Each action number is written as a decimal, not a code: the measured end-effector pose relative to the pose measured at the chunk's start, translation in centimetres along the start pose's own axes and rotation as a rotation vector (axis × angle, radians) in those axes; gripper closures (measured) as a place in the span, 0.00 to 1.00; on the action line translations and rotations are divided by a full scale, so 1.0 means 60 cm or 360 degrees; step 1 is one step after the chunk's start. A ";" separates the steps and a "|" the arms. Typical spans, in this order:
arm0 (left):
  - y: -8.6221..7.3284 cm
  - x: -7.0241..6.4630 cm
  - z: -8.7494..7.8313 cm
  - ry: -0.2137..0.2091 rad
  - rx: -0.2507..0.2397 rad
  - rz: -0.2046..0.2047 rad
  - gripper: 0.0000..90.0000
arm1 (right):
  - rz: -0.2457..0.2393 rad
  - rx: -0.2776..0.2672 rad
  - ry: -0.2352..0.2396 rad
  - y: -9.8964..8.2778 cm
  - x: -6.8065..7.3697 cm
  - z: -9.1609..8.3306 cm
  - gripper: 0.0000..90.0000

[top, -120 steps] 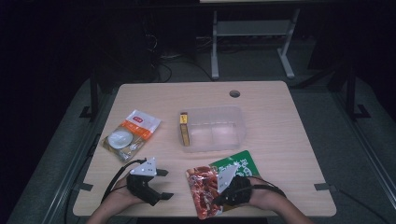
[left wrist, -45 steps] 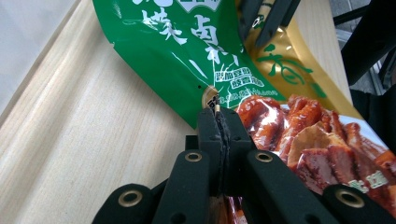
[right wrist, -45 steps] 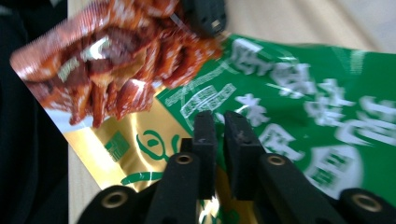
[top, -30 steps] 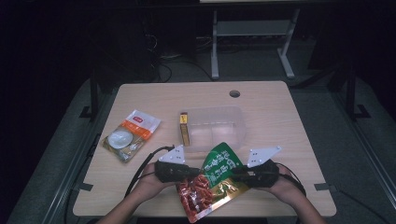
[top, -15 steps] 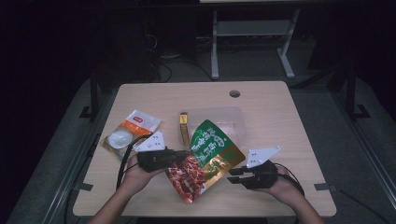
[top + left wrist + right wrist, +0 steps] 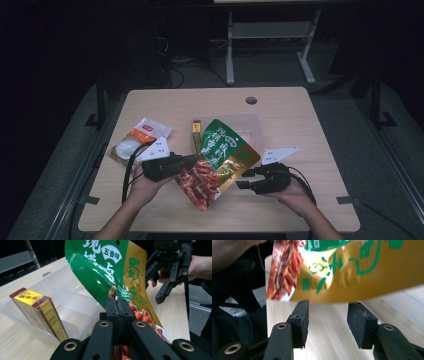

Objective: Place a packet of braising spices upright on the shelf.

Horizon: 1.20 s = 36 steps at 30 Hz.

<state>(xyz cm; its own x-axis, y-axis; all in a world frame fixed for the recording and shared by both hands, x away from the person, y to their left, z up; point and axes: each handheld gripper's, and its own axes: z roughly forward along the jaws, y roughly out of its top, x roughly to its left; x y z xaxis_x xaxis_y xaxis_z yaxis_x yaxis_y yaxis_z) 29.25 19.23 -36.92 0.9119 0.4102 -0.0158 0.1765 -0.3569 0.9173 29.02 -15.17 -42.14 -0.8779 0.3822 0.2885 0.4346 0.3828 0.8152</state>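
Note:
A snack bag [image 6: 220, 152], green and gold with red food printed on it, hangs tilted above the table's front middle. My left gripper [image 6: 192, 160] is shut on its left edge; in the left gripper view the jaws [image 6: 117, 305] pinch the bag [image 6: 105, 270] tight. My right gripper [image 6: 245, 179] sits just right of the bag, apart from it. Its jaws have just been opening, and in the right gripper view they [image 6: 328, 315] stand open with nothing between them, below the bag's gold lower edge [image 6: 362, 277].
A clear plastic container [image 6: 252, 127] lies behind the bag, with a yellow and red box [image 6: 196, 131] at its left end, also close in the left gripper view [image 6: 40, 307]. A white and orange packet [image 6: 137, 140] lies at the left. The table [image 6: 310, 125] has a cable hole [image 6: 251, 100].
The right gripper has let go of the bag and its jaws have opened. The left gripper has lifted the bag up and back toward the clear container, and the bag now stands steeper.

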 end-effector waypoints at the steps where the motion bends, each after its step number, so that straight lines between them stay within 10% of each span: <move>1: 0.000 -0.001 0.000 -0.0003 -0.0008 -0.0002 0.99 | 0.0009 -0.0022 0.0011 0.002 -0.001 0.001 0.58; 21: -0.011 -0.020 0.031 -0.0070 -0.0043 -0.0008 0.99 | -0.0036 -0.0199 -0.0048 0.010 -0.007 -0.022 0.97; 36: -0.022 -0.019 0.036 -0.0095 0.0009 -0.0004 0.98 | -0.0118 -0.0179 -0.0048 0.026 -0.002 -0.047 1.00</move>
<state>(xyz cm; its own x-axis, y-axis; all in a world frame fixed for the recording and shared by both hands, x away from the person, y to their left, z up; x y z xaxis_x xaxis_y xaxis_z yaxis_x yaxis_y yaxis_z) 28.79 17.42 -39.01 0.9319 0.3603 -0.0419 0.1806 -0.3608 0.9150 29.23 -16.97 -39.48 -0.8995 0.3823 0.2115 0.3421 0.3150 0.8853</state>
